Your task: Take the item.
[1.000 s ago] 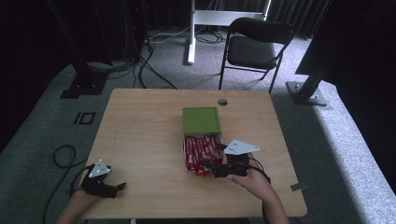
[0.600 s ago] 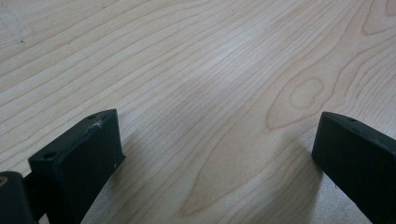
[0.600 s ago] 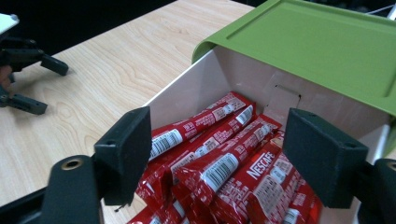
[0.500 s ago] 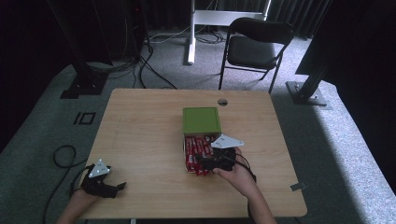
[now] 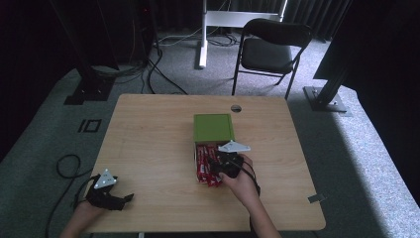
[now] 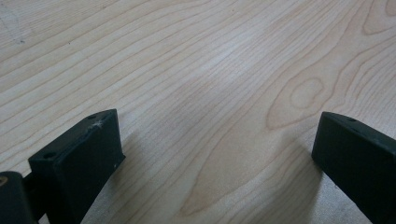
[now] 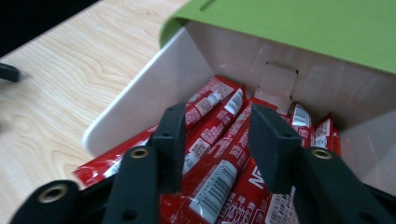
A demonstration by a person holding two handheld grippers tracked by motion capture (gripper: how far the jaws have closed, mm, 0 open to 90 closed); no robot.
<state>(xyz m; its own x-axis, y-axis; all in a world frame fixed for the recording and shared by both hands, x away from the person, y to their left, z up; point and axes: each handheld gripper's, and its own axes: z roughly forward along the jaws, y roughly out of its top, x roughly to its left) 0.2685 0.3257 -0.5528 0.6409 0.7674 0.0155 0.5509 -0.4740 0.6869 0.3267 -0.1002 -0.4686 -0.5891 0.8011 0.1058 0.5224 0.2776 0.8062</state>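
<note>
The green-lidded box [image 7: 299,28] holds red sachets [image 7: 219,140]; right tongs [image 7: 215,135] straddle one, partly spread; left tongs [image 6: 215,154] spread wide.

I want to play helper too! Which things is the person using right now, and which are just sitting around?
In use:
- right claw, open over the packets
- red stick packets
- green box holding them

Just around:
- left claw, open, near the table edge
- folding chair
- cables on the floor
</note>
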